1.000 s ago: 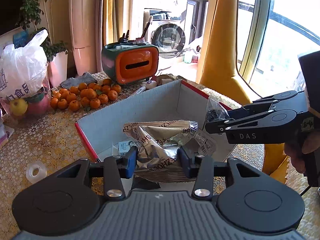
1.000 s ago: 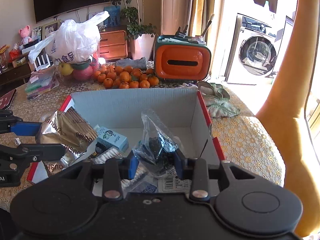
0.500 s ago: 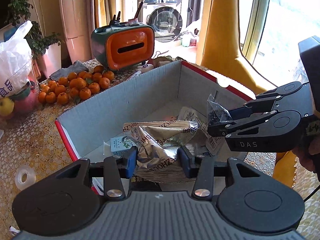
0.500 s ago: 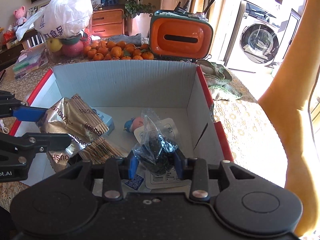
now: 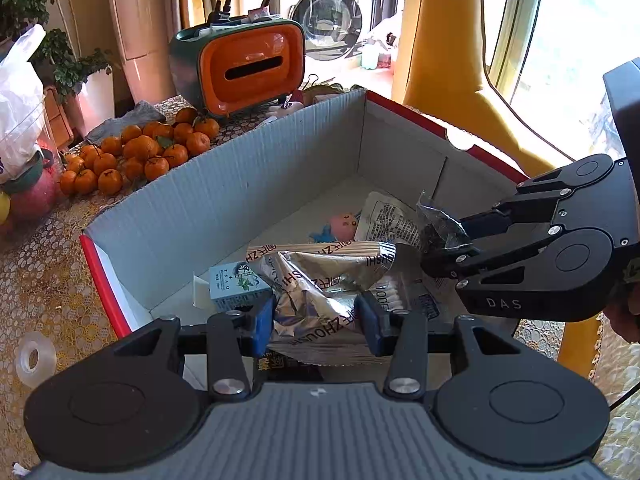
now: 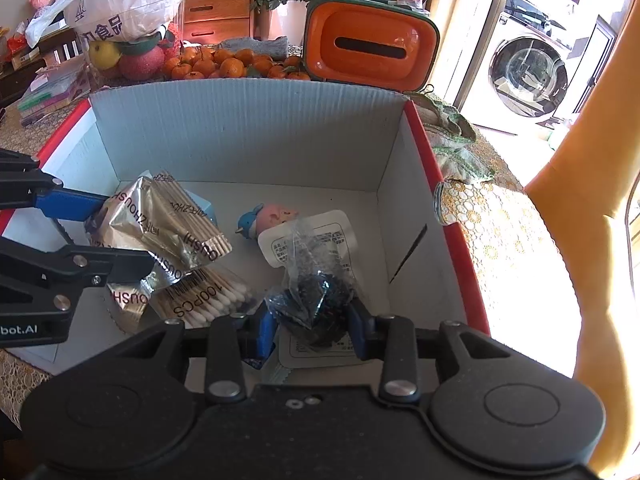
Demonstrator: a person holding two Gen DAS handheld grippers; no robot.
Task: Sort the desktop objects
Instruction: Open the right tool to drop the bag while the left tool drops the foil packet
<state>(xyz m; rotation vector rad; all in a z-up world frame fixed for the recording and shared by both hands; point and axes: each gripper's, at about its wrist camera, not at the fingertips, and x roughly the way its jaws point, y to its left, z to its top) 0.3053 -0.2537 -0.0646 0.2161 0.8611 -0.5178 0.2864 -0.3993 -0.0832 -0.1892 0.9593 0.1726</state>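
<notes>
The left gripper point(image 5: 316, 314) is clamped on a crinkled foil pack point(image 5: 320, 276) of wooden sticks, held over the box point(image 5: 224, 200); the right gripper point(image 6: 312, 326) pinches a thin clear bag point(image 6: 310, 300) of dark bits, also above the box floor. The slick foil could slide out askew (its open end may spill sticks), and the limp bag might cling to the fingers on release. The box walls are ribbed cardboard, red-edged.

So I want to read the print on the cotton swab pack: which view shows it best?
The right wrist view: the cotton swab pack lies open to view, "100PCS" and the white tips plain. In the left wrist view the foil packet covers most of it.
</notes>
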